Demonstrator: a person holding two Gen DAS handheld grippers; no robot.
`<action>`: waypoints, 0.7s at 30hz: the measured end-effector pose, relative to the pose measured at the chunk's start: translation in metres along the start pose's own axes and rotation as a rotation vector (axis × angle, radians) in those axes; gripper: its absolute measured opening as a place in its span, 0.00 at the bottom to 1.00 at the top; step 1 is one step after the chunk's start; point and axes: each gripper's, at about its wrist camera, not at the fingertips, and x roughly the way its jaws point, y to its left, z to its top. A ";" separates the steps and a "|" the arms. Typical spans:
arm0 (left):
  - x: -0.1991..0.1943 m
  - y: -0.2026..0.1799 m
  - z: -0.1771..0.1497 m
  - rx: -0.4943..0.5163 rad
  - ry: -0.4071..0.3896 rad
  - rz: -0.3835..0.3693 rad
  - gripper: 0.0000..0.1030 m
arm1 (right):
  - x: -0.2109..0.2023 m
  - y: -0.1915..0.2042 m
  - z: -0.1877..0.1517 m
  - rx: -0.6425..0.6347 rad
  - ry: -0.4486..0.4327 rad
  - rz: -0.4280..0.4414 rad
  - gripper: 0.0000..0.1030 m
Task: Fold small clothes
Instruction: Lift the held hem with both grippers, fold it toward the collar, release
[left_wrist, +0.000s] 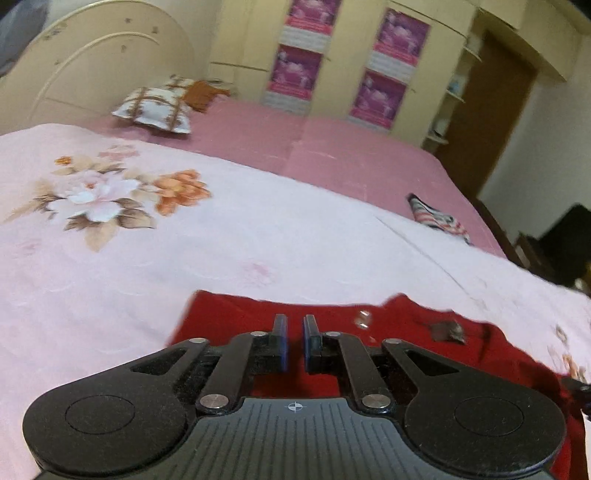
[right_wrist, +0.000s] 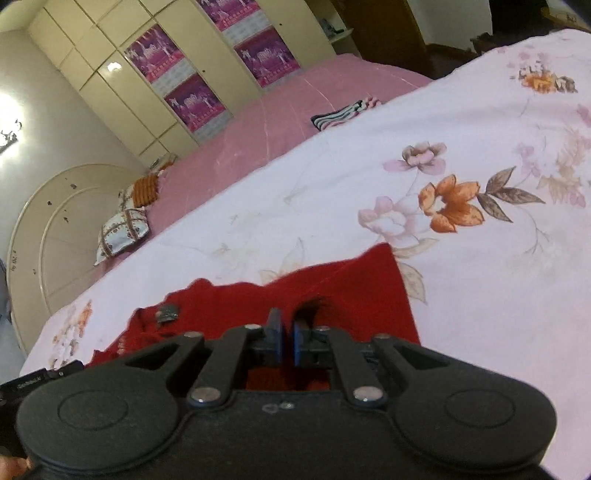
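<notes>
A small red garment lies flat on the floral pink sheet, with a dark label patch. My left gripper hovers over its left part, its jaws nearly shut with a narrow gap, and nothing shows between them. In the right wrist view the red garment lies below my right gripper, whose jaws are close together at a raised fold of red cloth; whether they pinch it is unclear. The label shows to the left.
A striped garment lies at the sheet's far edge, also in the right wrist view. Pillows rest by the cream headboard. A wardrobe with purple posters stands behind the bed. The other gripper's edge shows at left.
</notes>
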 end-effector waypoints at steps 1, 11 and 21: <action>-0.004 0.003 0.001 0.003 -0.012 -0.002 0.07 | -0.007 -0.001 0.002 0.005 -0.035 -0.006 0.31; -0.010 0.003 -0.009 0.152 0.145 -0.130 0.07 | -0.029 0.011 -0.011 -0.235 -0.082 -0.108 0.61; -0.013 -0.005 -0.014 0.169 0.143 -0.118 0.81 | -0.006 0.036 -0.017 -0.315 -0.012 -0.067 0.53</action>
